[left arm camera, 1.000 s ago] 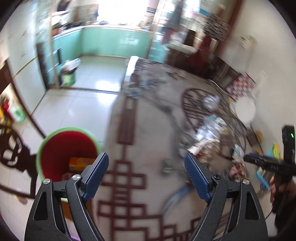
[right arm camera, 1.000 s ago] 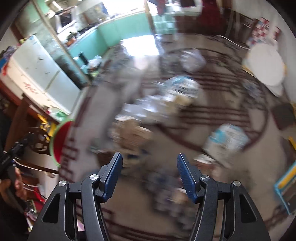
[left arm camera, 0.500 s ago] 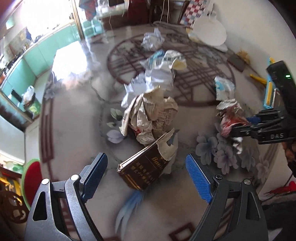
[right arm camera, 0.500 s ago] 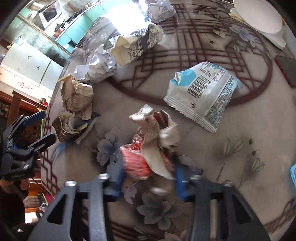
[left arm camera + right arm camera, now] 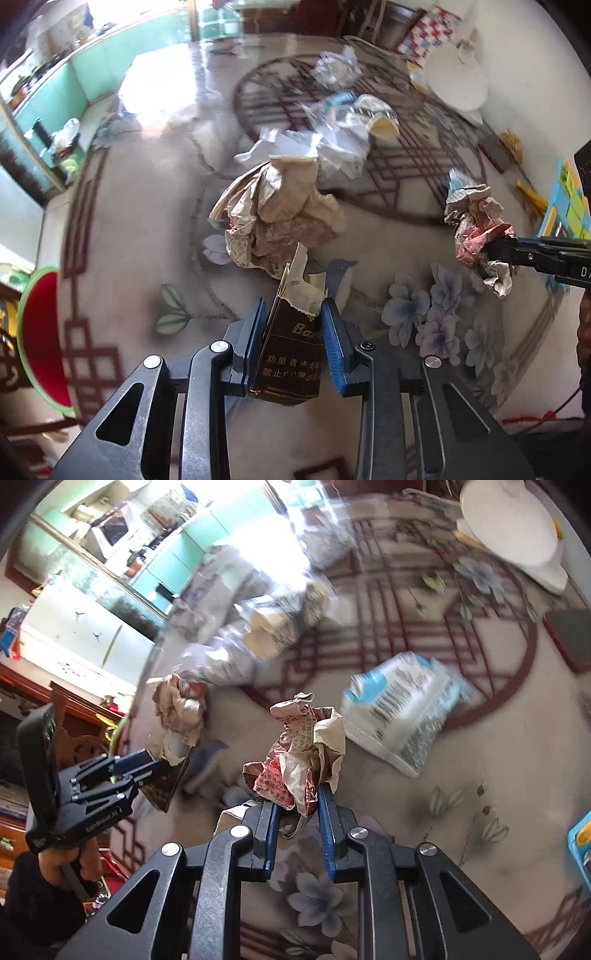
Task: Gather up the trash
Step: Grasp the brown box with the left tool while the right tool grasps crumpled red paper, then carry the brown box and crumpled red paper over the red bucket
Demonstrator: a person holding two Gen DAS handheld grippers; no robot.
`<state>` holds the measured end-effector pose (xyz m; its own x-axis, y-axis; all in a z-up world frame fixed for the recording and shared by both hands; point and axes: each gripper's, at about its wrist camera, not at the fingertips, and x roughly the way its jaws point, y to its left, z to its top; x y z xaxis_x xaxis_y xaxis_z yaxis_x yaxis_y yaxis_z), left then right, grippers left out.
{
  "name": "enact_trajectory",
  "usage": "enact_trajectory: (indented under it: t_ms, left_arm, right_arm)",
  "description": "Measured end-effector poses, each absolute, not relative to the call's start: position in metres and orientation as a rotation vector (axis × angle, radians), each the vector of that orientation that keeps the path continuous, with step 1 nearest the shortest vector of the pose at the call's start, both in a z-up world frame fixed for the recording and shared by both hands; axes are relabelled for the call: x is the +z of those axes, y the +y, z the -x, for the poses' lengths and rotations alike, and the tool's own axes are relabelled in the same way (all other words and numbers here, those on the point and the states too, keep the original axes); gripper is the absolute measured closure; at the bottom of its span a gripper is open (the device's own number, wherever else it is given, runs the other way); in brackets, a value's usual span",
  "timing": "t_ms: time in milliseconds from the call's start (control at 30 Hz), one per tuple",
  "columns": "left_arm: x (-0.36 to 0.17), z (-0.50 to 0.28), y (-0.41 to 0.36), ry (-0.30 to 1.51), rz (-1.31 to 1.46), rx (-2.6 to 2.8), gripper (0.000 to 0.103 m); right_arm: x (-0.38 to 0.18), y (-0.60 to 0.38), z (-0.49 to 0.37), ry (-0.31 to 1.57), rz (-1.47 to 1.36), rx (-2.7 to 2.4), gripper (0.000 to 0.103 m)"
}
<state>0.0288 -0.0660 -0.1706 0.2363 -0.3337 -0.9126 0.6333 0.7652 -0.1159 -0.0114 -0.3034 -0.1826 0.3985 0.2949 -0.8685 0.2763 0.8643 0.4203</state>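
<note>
My left gripper (image 5: 293, 339) is shut on a torn dark brown carton (image 5: 290, 350) with gold lettering, held above the patterned carpet. My right gripper (image 5: 297, 819) is shut on a crumpled red-and-beige paper wad (image 5: 301, 749), also lifted; it shows in the left wrist view (image 5: 476, 229) at the right. The left gripper with the carton shows in the right wrist view (image 5: 147, 771) at the left. A big crumpled newspaper wad (image 5: 277, 214) lies on the carpet ahead of the left gripper.
A red bin with a green rim (image 5: 37, 336) stands at the far left. A white-and-blue snack bag (image 5: 399, 705), white crumpled paper (image 5: 332, 144) and a foil wad (image 5: 334, 66) lie further out. A white round object (image 5: 513, 535) sits by the wall.
Both grippers closed: the left on the brown carton, the right on the red-and-beige wad. Both pieces have come up off the carpet.
</note>
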Motion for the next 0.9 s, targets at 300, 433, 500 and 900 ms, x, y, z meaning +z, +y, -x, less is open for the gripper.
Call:
enact_trajectory:
  t_ms: [300, 433, 500, 900]
  left_arm:
    - [-0.105, -0.027, -0.018, 1.028, -0.111, -0.590, 0.074]
    - [-0.082, -0.032, -0.001, 0.982, -0.061, -0.485, 0.073]
    - [-0.076, -0.035, 0.009, 0.977, -0.014, -0.468, 0.073]
    - [-0.067, -0.051, 0.050, 0.960, 0.077, -0.358, 0.073]
  right_arm:
    - [-0.132, -0.291, -0.008, 1.047, -0.526, 0.035, 0.086]
    - [-0.118, -0.284, -0.018, 1.013, -0.505, 0.043, 0.086]
    - [-0.113, -0.280, -0.020, 1.006, -0.507, 0.049, 0.086]
    - [-0.080, -0.242, -0.039, 0.942, -0.444, 0.092, 0.086]
